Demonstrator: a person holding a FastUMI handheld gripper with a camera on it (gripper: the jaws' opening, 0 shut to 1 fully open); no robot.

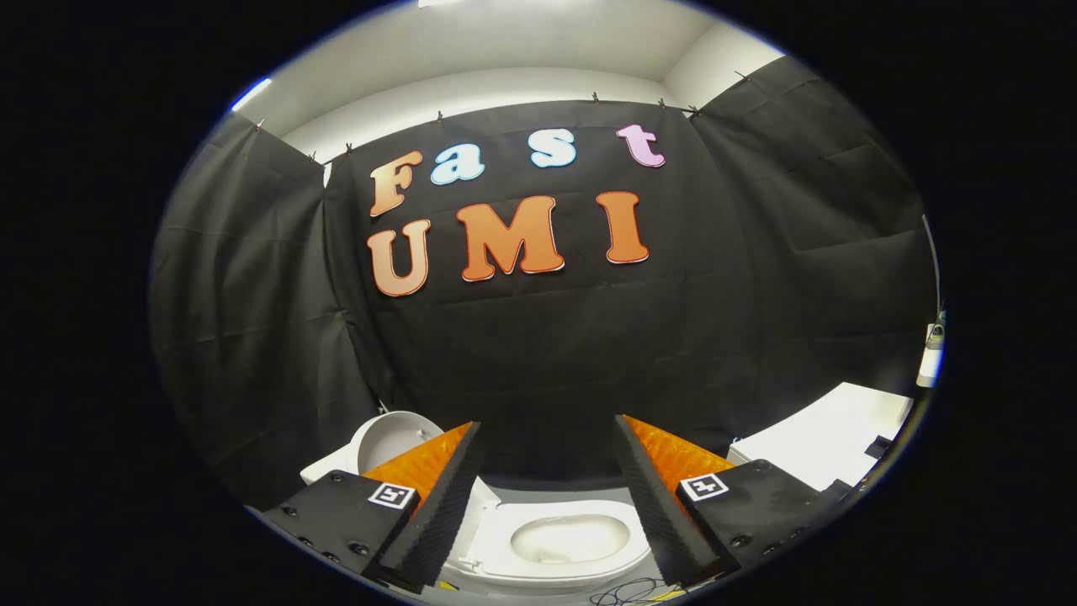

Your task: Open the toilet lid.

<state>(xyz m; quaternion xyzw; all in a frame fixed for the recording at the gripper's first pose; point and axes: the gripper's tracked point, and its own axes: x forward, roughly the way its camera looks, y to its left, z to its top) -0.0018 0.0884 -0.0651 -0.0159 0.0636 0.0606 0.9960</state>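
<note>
Gripper (547, 438) at the bottom centre gapes wide, holding nothing; toilet bowl (559, 543) sits between its fingers, lid (391, 438) raised at left.

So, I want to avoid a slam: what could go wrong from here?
The lid looks raised, just behind the left finger of the open gripper, which holds nothing. A sideways move could knock the lid back down onto the bowl, which lies between the fingers. Loose cables on the floor by the toilet's front might catch a low finger.
</note>
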